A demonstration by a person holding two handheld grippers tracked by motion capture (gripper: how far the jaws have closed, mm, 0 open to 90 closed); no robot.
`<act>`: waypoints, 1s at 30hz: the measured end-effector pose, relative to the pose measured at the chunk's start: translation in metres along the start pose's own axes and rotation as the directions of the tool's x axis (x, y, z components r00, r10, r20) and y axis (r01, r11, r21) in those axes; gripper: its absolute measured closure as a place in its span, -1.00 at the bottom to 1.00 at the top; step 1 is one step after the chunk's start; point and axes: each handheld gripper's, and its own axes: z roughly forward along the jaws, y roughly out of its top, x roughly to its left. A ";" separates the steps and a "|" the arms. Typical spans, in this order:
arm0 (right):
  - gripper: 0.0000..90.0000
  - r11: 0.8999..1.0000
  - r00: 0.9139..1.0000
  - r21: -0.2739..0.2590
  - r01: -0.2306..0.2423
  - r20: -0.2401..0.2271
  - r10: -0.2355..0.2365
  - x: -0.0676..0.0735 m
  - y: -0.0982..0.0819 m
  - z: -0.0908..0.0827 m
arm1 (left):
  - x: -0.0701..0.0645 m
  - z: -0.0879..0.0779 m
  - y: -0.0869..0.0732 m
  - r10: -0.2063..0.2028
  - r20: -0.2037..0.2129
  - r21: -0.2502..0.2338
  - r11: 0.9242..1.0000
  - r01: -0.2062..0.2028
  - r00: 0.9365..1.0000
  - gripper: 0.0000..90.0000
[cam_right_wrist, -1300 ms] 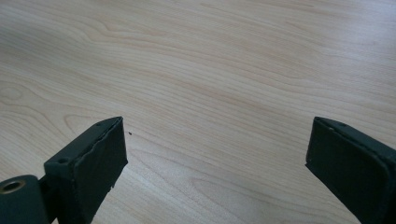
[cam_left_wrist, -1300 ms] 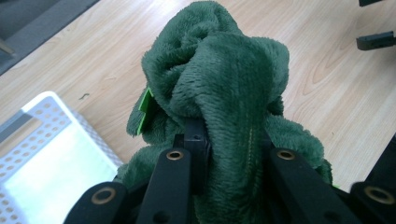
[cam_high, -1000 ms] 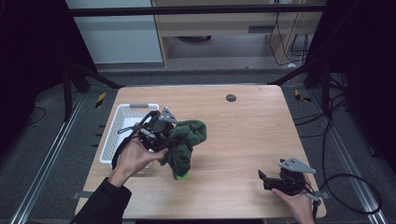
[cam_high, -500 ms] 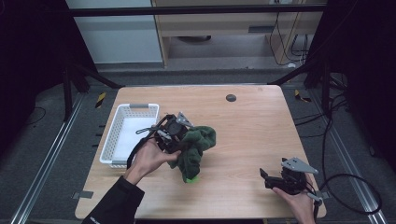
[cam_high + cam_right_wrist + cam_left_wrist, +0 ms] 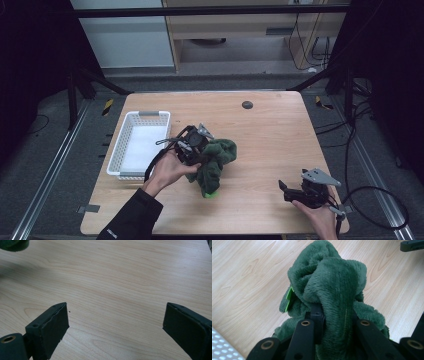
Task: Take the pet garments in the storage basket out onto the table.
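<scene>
A dark green plush cloth [image 5: 218,159] hangs bunched over the middle of the wooden table [image 5: 272,142], its lower end with a bright green tag [image 5: 211,194] touching the wood. My left gripper [image 5: 196,148] is shut on it; in the left gripper view the plush [image 5: 332,277] bulges up between the two black jaws [image 5: 334,315], with the tag [image 5: 290,296] at its left side. My right gripper [image 5: 286,190] sits low at the table's front right, open, nothing between its pads [image 5: 116,322]. A corner of the plush [image 5: 12,245] peeks in at the top left of the right gripper view.
A white plastic basket [image 5: 145,116] stands at the table's left, just behind my left hand. A small dark round mark [image 5: 247,104] lies near the far edge. Cables [image 5: 370,195] trail off the right side onto the floor.
My left hand has carried the green plush to the right and lower, away from the basket, so the plush's end now meets the table. The right gripper has stayed put.
</scene>
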 end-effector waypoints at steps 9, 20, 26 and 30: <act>-0.86 1.000 1.000 -0.002 -0.013 0.000 0.013 0.000 0.001 -0.001 | -0.005 0.015 0.003 0.014 0.016 0.014 1.000 -0.014 1.000 0.70; -0.86 1.000 1.000 0.001 -0.003 0.001 0.003 0.000 0.000 0.000 | -0.006 0.033 0.003 0.018 0.025 0.044 0.999 -0.019 1.000 0.70; -0.86 1.000 1.000 0.001 0.000 0.001 0.000 -0.001 0.000 0.000 | -0.007 0.044 0.002 0.020 0.030 0.053 0.998 -0.021 0.999 0.68; -0.86 1.000 1.000 0.003 -0.005 0.000 0.005 -0.001 0.000 0.000 | -0.007 0.050 0.002 0.018 0.035 0.056 0.998 -0.020 0.999 0.64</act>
